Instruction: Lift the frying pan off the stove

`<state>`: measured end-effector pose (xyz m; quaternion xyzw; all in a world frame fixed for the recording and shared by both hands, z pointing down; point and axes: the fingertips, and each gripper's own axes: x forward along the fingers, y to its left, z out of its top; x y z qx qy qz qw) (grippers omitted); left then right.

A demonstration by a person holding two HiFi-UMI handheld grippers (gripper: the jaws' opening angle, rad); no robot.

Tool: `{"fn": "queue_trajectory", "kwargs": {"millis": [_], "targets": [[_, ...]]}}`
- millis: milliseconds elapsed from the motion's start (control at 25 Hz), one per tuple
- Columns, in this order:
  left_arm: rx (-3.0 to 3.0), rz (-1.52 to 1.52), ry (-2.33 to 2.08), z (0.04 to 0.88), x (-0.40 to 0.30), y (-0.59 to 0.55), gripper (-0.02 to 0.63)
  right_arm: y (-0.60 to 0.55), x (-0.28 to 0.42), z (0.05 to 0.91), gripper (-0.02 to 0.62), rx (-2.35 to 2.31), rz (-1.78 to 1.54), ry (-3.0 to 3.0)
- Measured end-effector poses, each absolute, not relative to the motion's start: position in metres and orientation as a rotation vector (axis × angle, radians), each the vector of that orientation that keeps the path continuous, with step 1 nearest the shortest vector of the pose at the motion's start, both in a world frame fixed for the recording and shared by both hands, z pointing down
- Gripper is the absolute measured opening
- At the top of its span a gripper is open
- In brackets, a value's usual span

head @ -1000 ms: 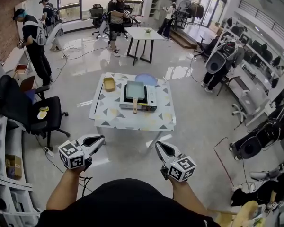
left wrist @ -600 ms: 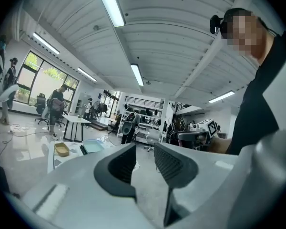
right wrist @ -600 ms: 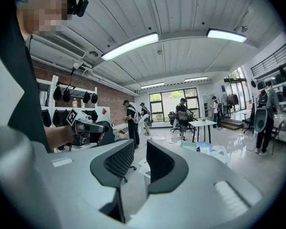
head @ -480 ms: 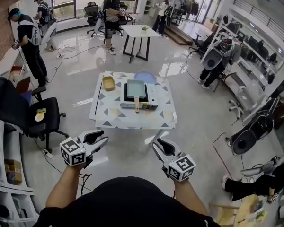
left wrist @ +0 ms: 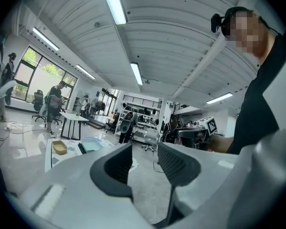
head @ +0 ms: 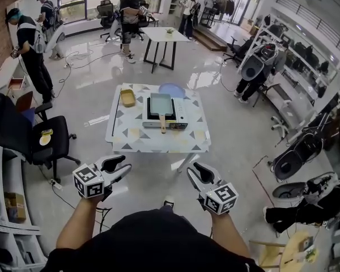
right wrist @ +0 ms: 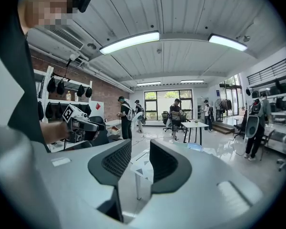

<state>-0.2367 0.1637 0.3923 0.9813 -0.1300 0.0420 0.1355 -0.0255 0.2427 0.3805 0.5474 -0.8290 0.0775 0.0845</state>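
Two grippers, the left gripper (head: 124,163) and right gripper (head: 195,169), hang at bottom centre, jaws narrowly parted and empty; across shiny floor, mid-frame, the frying pan (head: 161,103) sits on the stove (head: 180,113) atop a patterned table (head: 130,136), black chair (head: 42,137) at left.
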Motion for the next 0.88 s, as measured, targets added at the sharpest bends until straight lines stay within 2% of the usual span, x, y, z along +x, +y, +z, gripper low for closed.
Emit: {"fn": "queue_trajectory", "kwargs": {"millis": [480,880], "targets": [[2.822,0.148,-0.406,0.404,-0.231,0.146,0.167,0.212,-0.010,0.394,0.147,1.639,0.290,-2.502],[2.817,0.161,-0.411,0.406,-0.199,0.117,0.167,0.182,0.024,0.408,0.146,1.640,0.343,-2.518]]}}
